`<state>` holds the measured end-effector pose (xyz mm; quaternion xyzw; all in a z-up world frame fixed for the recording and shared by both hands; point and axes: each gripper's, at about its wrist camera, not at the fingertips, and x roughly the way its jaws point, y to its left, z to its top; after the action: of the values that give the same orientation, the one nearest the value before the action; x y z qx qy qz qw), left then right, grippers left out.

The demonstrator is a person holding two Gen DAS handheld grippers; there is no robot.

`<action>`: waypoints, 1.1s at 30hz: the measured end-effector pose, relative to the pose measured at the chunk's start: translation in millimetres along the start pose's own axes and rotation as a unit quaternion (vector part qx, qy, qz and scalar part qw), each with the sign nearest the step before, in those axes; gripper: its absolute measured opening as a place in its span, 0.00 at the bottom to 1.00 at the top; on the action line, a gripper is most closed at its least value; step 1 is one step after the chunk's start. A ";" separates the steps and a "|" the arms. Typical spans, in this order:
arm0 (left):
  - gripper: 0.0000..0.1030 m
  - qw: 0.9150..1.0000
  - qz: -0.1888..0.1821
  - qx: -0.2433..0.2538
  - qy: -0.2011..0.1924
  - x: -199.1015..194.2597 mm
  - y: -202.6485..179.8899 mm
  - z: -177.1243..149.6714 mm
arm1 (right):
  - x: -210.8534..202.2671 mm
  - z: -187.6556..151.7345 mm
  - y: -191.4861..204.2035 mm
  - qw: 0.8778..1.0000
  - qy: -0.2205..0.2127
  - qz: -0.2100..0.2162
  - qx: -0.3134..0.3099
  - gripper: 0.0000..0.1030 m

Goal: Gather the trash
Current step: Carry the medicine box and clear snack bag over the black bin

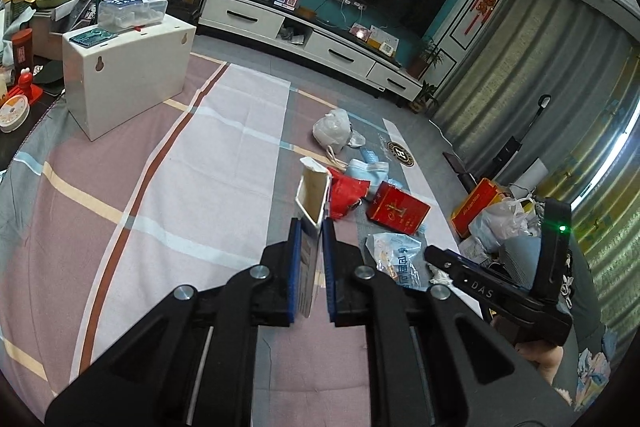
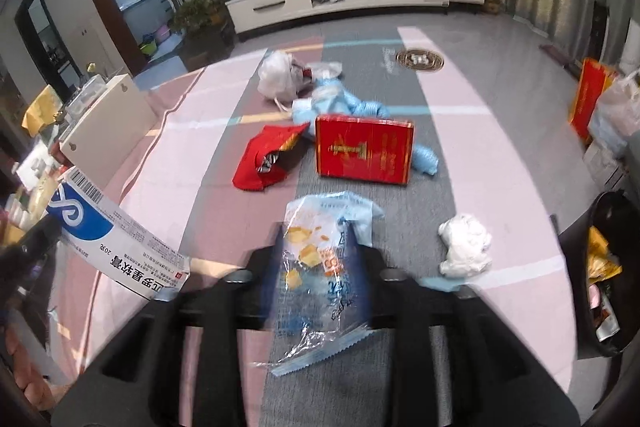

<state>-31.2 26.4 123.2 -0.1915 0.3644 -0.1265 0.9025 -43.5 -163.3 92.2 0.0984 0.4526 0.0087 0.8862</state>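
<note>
My left gripper [image 1: 311, 227] is shut on a small white carton [image 1: 311, 199], which stands up between the blue pads; the right wrist view shows the same carton [image 2: 120, 243] with blue print, raised at the left. My right gripper [image 2: 322, 247] points down at a clear snack wrapper [image 2: 320, 267] on the striped cloth. The wrapper lies between its blurred fingers, which stand apart from it. Beyond it are a red box [image 2: 364, 155], a torn red pouch [image 2: 268, 159], a white plastic bag [image 2: 278, 75], blue masks [image 2: 340, 103] and a crumpled tissue [image 2: 466, 247].
A black bin [image 2: 572, 267] holding trash stands at the right edge. A white wooden box [image 1: 128, 79] with a clear container on top sits at the far left of the cloth. Bags and a red carton [image 1: 480, 203] are piled off the table's right side.
</note>
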 end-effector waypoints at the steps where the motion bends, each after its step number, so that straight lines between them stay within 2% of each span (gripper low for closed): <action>1: 0.11 1.000 -0.001 -0.002 0.001 -0.6 0.6 -0.2 | 2.1 -0.5 -3.3 1.000 0.004 0.002 0.009 0.71; 5: 0.11 1.000 -0.004 -0.006 0.003 -1.1 1.7 0.1 | 23.9 -3.7 -15.0 0.998 0.046 0.012 0.029 0.72; 8: 0.11 1.000 -0.007 -0.008 0.003 -2.7 2.1 0.1 | 45.1 -9.8 -20.0 0.996 0.084 0.000 0.036 0.72; 9: 0.11 1.000 -0.007 -0.008 0.003 -3.6 1.8 0.0 | 51.2 -12.9 -20.6 0.995 0.096 0.001 0.035 0.68; 11: 0.11 1.000 -0.009 -0.007 0.001 -5.9 0.8 -0.1 | 56.6 -16.1 -17.9 0.994 0.104 0.006 0.026 0.52; 12: 0.11 1.000 -0.008 -0.006 -0.001 -7.1 0.5 -0.4 | 59.7 -17.7 -15.5 0.994 0.109 0.001 0.017 0.37; 13: 0.11 1.000 -0.008 -0.006 -0.003 -8.1 -0.3 -0.5 | 61.1 -19.1 -14.2 0.994 0.112 -0.004 0.012 0.26; 16: 0.11 1.000 -0.007 -0.003 -0.007 -11.2 -4.1 -0.7 | 56.2 -20.8 -12.4 0.994 0.106 0.001 0.013 0.24; 18: 0.11 1.000 -0.008 0.001 -0.011 -14.0 -8.2 -0.8 | 40.8 -17.0 -8.4 0.997 0.082 0.013 0.008 0.24; 21: 0.11 1.000 -0.005 0.011 -0.020 -17.7 -17.1 -0.7 | 10.0 -8.5 -3.8 0.999 0.032 0.010 -0.001 0.24; 25: 0.11 0.999 -0.011 0.021 -0.022 -17.8 -38.0 0.7 | -33.9 3.4 -12.6 0.999 -0.032 0.014 0.003 0.24; 29: 0.11 0.998 -0.022 0.043 -0.032 -13.3 -73.6 1.3 | -84.3 10.3 -33.8 0.994 -0.107 -0.021 0.013 0.24; 33: 0.11 0.996 -0.061 0.059 -0.034 -4.6 -122.0 0.7 | -126.6 9.3 -66.0 0.985 -0.162 -0.041 0.041 0.24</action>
<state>-44.8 -80.9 179.9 -0.1643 0.3133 -0.1964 0.9145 -115.6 -242.7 186.8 0.1157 0.3063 -0.0620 0.9428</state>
